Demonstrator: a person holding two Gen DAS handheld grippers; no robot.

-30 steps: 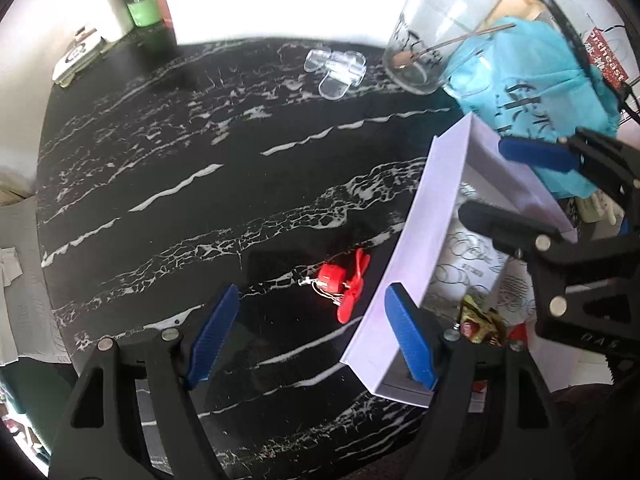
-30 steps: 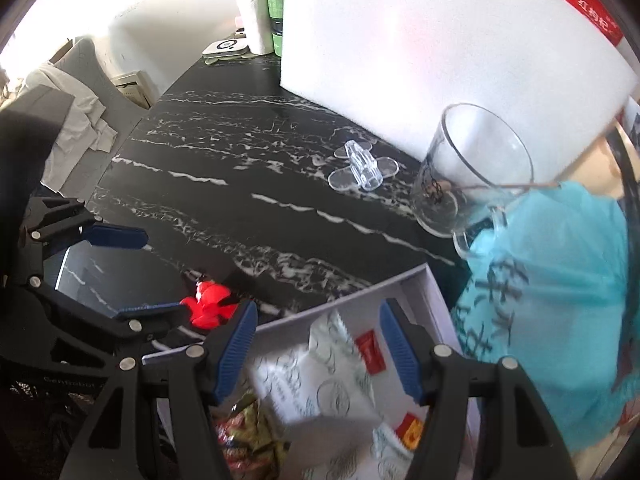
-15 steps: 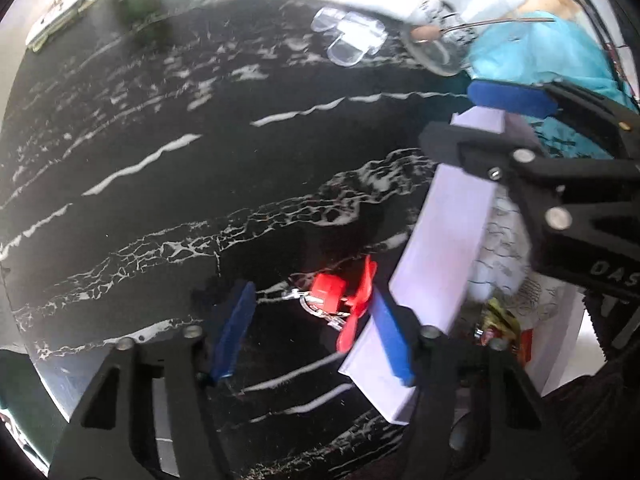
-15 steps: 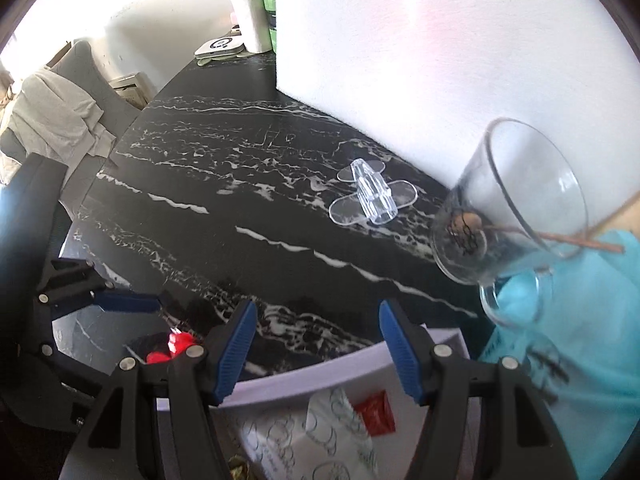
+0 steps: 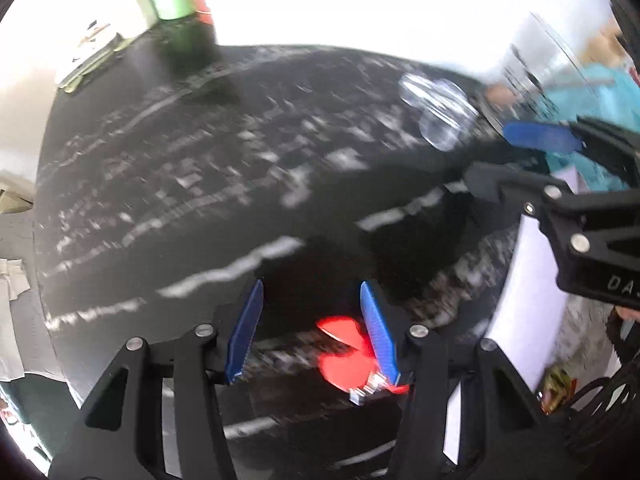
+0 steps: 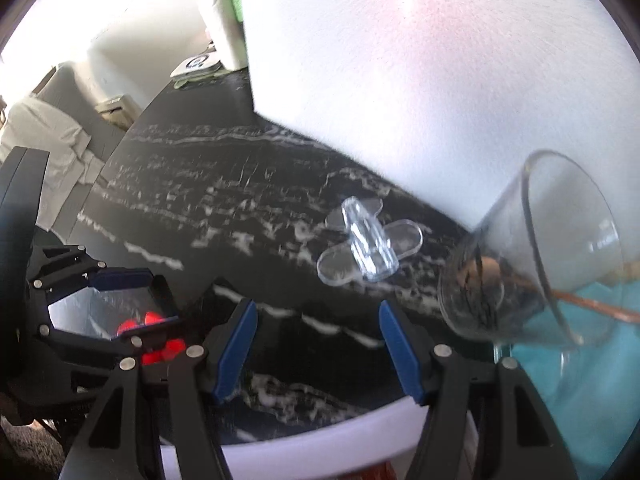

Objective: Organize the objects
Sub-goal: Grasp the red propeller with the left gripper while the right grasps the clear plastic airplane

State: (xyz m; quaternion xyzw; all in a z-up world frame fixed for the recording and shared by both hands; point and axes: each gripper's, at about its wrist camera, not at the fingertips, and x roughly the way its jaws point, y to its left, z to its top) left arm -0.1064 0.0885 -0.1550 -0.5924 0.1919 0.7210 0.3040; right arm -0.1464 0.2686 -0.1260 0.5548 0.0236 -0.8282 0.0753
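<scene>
Jaws on the left gripper (image 5: 312, 336) have just been narrowing around the red clip (image 5: 344, 356), which now lies on the black marble table (image 5: 200, 184) between the blue pads, close against the right-hand one. A second ago it lay ahead of much wider jaws. Motion blur keeps me from telling whether either pad presses it yet. I judge the pickup is about to happen, with the white box (image 5: 524, 300) just beside as the likely destination. Meanwhile the right gripper (image 6: 316, 344) hangs half-open and empty, having swung off the box toward the clear plastic piece (image 6: 368, 240) near the tipped glass mug (image 6: 532, 256).
</scene>
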